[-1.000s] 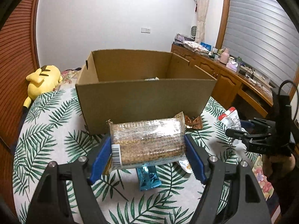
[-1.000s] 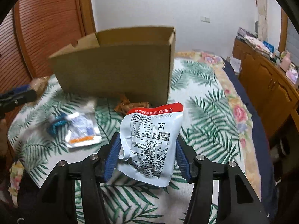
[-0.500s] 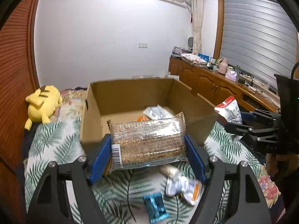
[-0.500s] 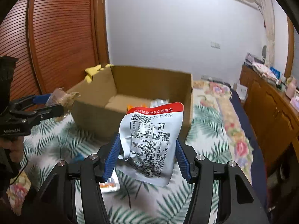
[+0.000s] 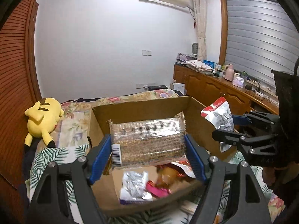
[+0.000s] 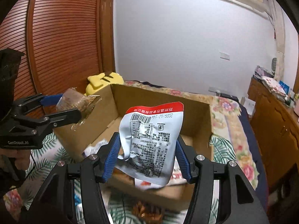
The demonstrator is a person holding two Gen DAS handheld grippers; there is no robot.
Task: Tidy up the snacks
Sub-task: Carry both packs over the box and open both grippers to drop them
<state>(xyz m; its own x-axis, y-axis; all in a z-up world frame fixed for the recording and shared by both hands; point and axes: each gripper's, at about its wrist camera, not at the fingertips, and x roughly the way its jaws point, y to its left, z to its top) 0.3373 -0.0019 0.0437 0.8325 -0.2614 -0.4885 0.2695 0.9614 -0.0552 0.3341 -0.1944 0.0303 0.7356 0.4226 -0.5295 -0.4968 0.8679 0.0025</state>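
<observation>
My left gripper is shut on a clear-wrapped brown snack pack and holds it above the open cardboard box. Several snack packets lie on the box floor below it. My right gripper is shut on a white pouch with a red top, held over the same box near its front right side. The pouch and right gripper show at the right in the left wrist view. The left gripper with its pack shows at the left in the right wrist view.
The box stands on a bed with a palm-leaf cover. A yellow plush toy lies at the box's far left. A wooden cabinet with clutter runs along the right. A brown wrapper lies on the cover in front of the box.
Both grippers have risen and moved forward with their snacks, from in front of the box near the bed to above its open top. The box floor has come into view.
</observation>
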